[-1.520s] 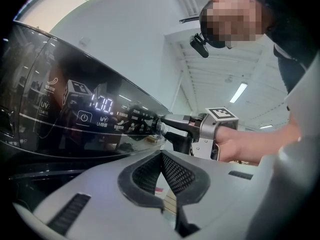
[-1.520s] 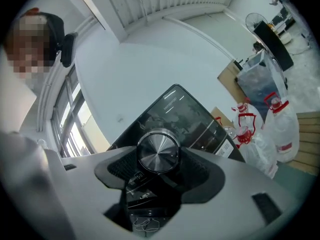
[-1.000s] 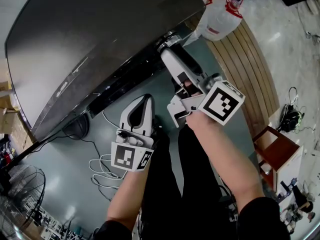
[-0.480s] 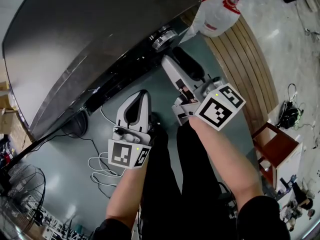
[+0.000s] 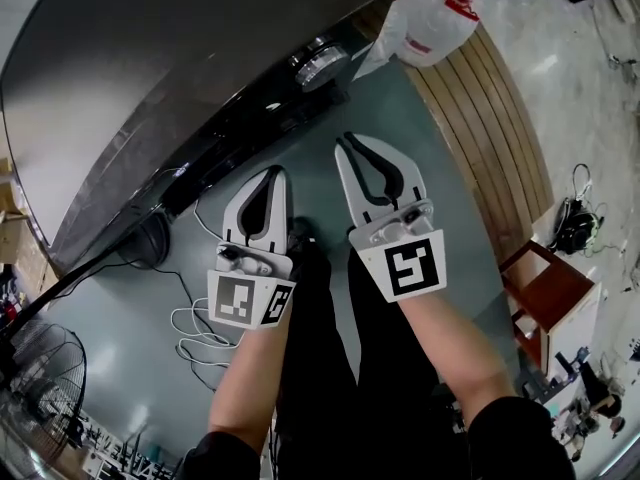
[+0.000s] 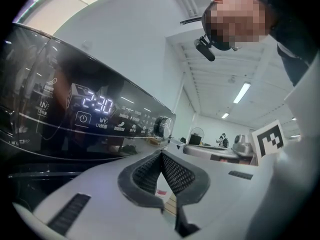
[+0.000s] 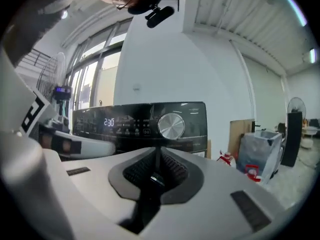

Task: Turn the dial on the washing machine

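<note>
Since the dial (image 5: 322, 65), at the right end of the washing machine (image 5: 180, 58) panel, is left untouched, the fingers of the left gripper (image 5: 274, 172) are seen clenched empty, while those of the right gripper (image 5: 346, 144) are closing on nothing.

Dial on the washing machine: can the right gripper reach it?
Probably yes. The dial sits straight ahead of the right gripper, nothing between them, but its empty jaws are closing and must reopen.

On the smooth grey-green floor (image 5: 130, 298), mid-frame: washing machine (image 5: 150, 58) standing at upper left, loose white cable (image 5: 190, 333) coiled at lower left, fan (image 5: 35, 368) at the lower-left edge. Along the upper right, wooden slats (image 5: 490, 138), bearing a white plastic bag (image 5: 430, 13) at the top.
</note>
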`<act>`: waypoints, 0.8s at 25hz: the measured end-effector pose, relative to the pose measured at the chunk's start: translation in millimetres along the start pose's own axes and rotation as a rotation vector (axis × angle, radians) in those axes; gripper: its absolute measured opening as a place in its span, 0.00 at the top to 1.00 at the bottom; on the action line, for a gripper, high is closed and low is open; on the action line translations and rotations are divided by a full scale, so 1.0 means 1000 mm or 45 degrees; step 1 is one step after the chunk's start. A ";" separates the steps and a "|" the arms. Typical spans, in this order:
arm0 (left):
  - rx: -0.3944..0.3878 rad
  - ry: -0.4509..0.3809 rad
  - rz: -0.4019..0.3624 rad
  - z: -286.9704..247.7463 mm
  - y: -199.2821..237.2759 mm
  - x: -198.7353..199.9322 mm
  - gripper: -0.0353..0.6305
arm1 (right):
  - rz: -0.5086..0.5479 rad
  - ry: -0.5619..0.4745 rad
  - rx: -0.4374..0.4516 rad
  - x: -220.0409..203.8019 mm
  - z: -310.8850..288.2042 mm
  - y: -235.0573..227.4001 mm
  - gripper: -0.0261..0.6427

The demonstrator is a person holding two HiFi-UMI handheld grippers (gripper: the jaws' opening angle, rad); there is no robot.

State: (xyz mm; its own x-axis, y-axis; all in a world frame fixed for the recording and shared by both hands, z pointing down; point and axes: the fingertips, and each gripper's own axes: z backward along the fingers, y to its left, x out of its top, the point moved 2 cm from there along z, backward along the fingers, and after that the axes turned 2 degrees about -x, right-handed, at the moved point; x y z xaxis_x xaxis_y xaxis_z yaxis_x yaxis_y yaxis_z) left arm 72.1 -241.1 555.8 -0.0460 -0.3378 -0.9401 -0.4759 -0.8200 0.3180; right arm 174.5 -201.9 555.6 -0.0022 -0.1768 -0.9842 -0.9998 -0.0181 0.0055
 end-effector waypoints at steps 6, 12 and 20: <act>0.031 0.025 -0.025 0.008 -0.007 -0.019 0.92 | -0.015 0.223 -0.086 -0.056 0.022 0.005 0.91; 0.098 0.046 -0.031 0.021 -0.010 -0.036 0.92 | -0.023 0.198 -0.070 -0.055 0.038 -0.001 0.91; 0.156 0.003 -0.075 0.029 -0.026 -0.001 0.92 | 0.001 0.137 -0.047 -0.009 0.065 -0.034 0.92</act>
State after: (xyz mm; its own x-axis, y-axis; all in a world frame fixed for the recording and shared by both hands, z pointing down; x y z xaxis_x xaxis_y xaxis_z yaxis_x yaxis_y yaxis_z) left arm 58.9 -206.2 545.4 -0.0125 -0.2921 -0.9563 -0.5811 -0.7762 0.2447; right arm 207.5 -135.2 552.8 0.0008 -0.2817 -0.9595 -0.9985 -0.0534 0.0149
